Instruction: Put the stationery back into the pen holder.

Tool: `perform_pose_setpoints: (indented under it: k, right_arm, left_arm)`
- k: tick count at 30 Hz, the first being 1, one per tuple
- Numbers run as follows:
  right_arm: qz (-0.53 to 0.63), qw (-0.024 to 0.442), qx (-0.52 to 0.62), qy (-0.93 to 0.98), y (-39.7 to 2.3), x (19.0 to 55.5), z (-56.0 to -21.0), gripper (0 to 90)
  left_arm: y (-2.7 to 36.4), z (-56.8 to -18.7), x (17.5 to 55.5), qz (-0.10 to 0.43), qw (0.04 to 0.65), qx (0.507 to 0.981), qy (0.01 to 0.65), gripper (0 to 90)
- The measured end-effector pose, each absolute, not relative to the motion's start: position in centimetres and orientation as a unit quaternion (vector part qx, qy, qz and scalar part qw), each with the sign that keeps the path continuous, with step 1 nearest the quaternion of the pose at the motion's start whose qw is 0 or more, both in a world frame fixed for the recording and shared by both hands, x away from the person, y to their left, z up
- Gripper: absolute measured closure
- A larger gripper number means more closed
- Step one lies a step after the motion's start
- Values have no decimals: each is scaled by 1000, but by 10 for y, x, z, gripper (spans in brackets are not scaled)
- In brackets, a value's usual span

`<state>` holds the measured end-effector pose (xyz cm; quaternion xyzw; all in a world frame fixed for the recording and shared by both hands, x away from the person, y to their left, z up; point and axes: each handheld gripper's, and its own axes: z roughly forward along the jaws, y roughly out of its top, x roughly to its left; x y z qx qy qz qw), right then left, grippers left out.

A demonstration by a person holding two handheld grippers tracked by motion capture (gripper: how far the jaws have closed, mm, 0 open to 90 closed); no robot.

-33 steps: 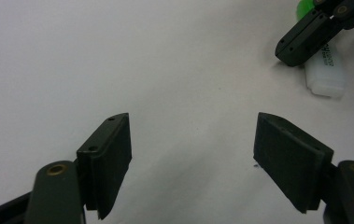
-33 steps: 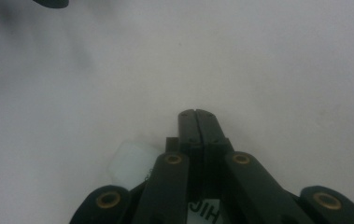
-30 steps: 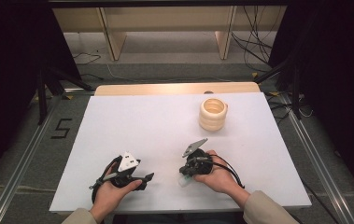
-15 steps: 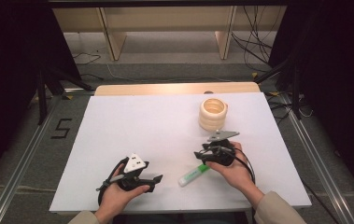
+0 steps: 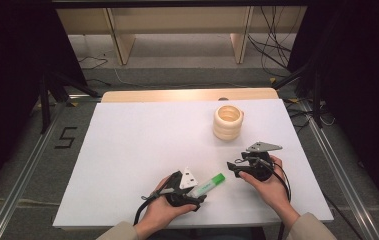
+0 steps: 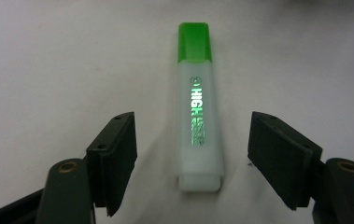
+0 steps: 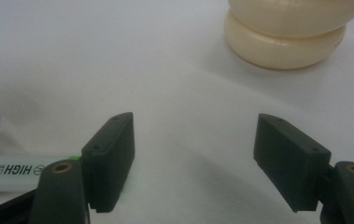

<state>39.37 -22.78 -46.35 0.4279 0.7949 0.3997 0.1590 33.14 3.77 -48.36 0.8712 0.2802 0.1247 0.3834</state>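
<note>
One item in hand: highlighter (image 5: pixel 207 185), green cap, translucent white barrel, lying flat on the white bench (image 5: pixel 142 135). All places below are given from the highlighter.

Left of it, at the barrel's blunt tail: left gripper (image 5: pixel 193 198). Its fingers (image 6: pixel 114 158) stand spread either side of the barrel, not touching it, and have just been closing in, with the highlighter between them and gaps on both sides.

The highlighter itself: cap end pointing away from the left gripper, toward the right one. Judged light, rigid plastic, smooth and somewhat slippery; not fragile. The flat-sided barrel should sit steady between flat pads. Best hold, by judgement, is across the printed middle of the barrel, well back from the cap, which could pull off or slip. A grip at the very tail risks it pivoting or squirting out forward.

Right of it, near the cap end but clear of it: right gripper (image 5: pixel 237 167), fingers (image 7: pixel 110 156) spread with nothing between them, having just been opening.

Farther right and beyond, well apart: cream ringed holder (image 5: pixel 228 121), upright on the bench, untouched.
</note>
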Motion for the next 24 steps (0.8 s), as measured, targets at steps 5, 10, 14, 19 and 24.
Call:
perform_pose_setpoints:
  k: [5,10,14,19,24]
  right_arm:
    - [403,162,431,791,-232,392,-463,294]
    - [405,164,432,789,-233,391,-463,293]
    - [406,164,435,787,-234,391,-463,293]
    - [405,165,434,788,-234,391,-464,293]
    - [404,166,432,789,-233,391,-464,293]
  left_arm:
    - [21,-486,342,122,369,879,277,375]
    - [8,-485,351,118,355,889,265,428]
    - [3,-486,354,110,346,895,260,442]
    - [3,-486,355,104,343,896,262,450]
    - [3,-486,356,98,343,896,264,477]
